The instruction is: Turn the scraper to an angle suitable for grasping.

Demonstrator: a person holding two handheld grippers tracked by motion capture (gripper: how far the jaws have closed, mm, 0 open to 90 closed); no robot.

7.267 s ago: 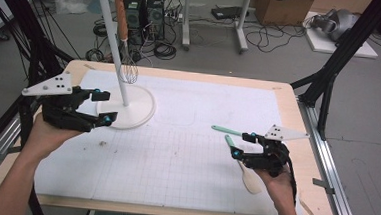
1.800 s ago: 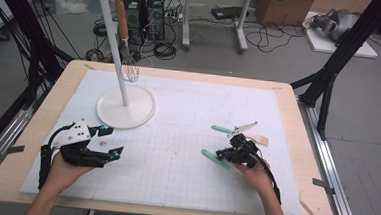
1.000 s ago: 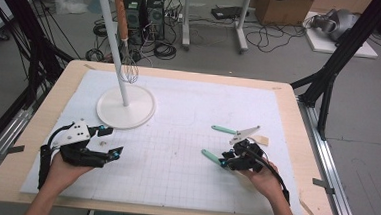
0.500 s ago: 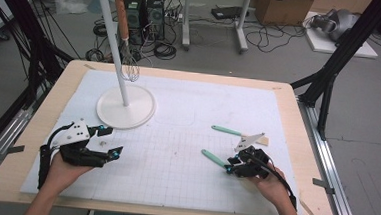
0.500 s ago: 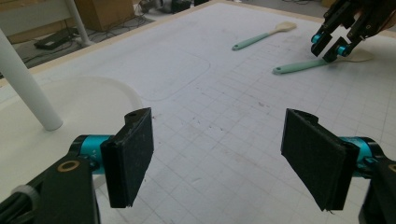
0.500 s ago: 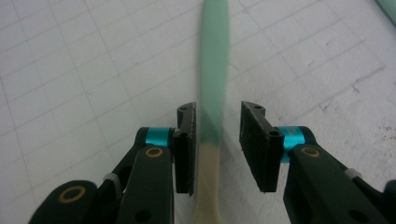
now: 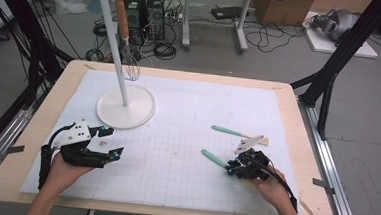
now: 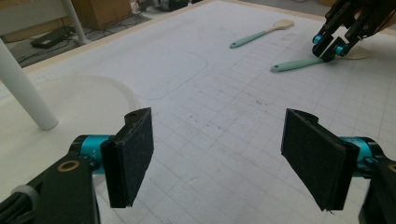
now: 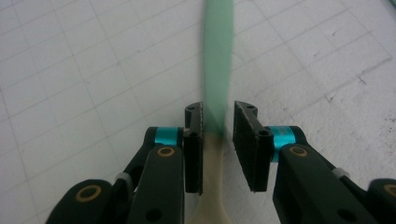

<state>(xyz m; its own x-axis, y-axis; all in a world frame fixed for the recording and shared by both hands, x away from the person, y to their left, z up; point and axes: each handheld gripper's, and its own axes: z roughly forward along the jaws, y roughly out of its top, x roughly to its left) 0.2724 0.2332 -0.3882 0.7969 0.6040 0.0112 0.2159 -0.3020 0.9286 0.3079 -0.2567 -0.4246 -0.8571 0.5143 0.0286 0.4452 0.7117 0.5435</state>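
Green-handled wooden spatula [image 7: 214,159], flat on mat, near right edge

High view: overhead, facing forward-down.
Left gripper view: low, far.
Right gripper view: close.
Shared: green-handled spatula [image 7: 214,159] [image 8: 299,64] [image 9: 216,60].

The middle of the table [image 7: 176,151] lies bare for passing, with the white stand [image 7: 125,106] blocking the far left corner and 2 spatulas [image 7: 214,158] near the right edge.
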